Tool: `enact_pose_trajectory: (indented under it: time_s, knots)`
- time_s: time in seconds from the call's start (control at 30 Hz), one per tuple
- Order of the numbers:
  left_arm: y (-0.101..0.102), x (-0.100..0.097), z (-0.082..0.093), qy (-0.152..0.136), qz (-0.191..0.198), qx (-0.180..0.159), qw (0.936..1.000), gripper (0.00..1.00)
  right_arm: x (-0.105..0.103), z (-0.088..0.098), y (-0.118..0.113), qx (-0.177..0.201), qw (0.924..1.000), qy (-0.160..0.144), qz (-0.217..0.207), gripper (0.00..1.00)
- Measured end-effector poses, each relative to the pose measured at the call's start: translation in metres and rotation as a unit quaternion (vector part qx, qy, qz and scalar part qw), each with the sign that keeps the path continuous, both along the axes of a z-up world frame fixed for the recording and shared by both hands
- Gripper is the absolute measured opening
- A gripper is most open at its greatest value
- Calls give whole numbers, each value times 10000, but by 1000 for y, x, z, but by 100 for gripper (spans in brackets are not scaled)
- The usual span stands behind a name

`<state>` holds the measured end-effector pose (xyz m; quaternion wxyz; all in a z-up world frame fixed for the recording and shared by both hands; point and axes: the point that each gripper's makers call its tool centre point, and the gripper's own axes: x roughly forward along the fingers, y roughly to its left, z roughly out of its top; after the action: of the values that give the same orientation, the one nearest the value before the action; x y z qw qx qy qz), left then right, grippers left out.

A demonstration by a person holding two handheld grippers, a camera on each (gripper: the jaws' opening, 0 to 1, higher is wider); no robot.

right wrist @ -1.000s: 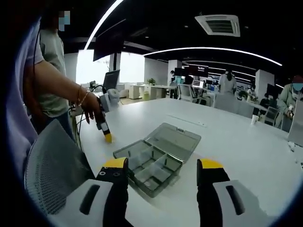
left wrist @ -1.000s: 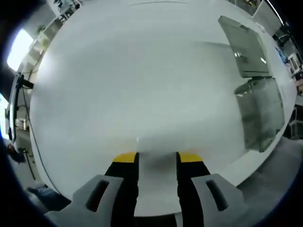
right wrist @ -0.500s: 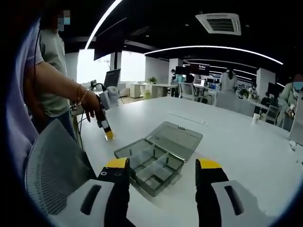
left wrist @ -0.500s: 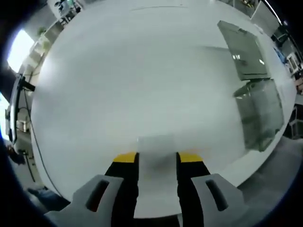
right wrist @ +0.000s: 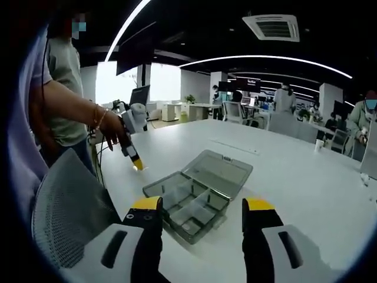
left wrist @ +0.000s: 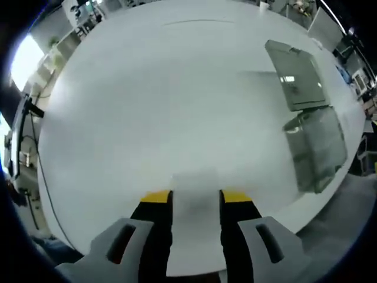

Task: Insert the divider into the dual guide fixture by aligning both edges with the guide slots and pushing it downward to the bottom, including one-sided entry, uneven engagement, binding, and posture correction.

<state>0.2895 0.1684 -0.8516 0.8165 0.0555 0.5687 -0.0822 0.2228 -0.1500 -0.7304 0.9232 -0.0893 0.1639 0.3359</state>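
Your left tool (left wrist: 195,200) was clamped on the divider (left wrist: 194,191), a pale flat plate between its yellow tips just above the worktop (left wrist: 147,106), while your right tool (right wrist: 202,207) sat with jaws spread and nothing in them. Further out, the clear compartment box (right wrist: 189,206) with its lid laid back was well apart from the divider. I'd say bring the plate over square, start both edges in the slots together, and back off to re-level if one side binds.
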Motion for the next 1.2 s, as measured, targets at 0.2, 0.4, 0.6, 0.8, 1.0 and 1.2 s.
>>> enact_pose_trajectory:
  time_s: [0.2,0.4,0.6,0.8,1.0,1.2]
  knots:
    - [-8,4,9,-342,-46,-217,9992,29,0,-1,0,14,10000,25,-2,50]
    - [-17,2,21,-659,-64,-433,9969,29,-1,-2,1,14,10000,63,13,50]
    - [-28,6,34,-1055,-109,-663,9921,29,-1,-4,0,5,9999,108,-5,49]
    - [-41,4,47,-1298,-197,-862,9876,29,-1,-4,0,27,9999,138,-9,49]
    - [-61,8,67,-1774,-360,-1316,9746,29,0,-5,0,60,9998,192,-23,49]
    - [-79,6,80,-2012,-613,-1660,9634,29,2,-1,1,147,9996,240,-20,48]
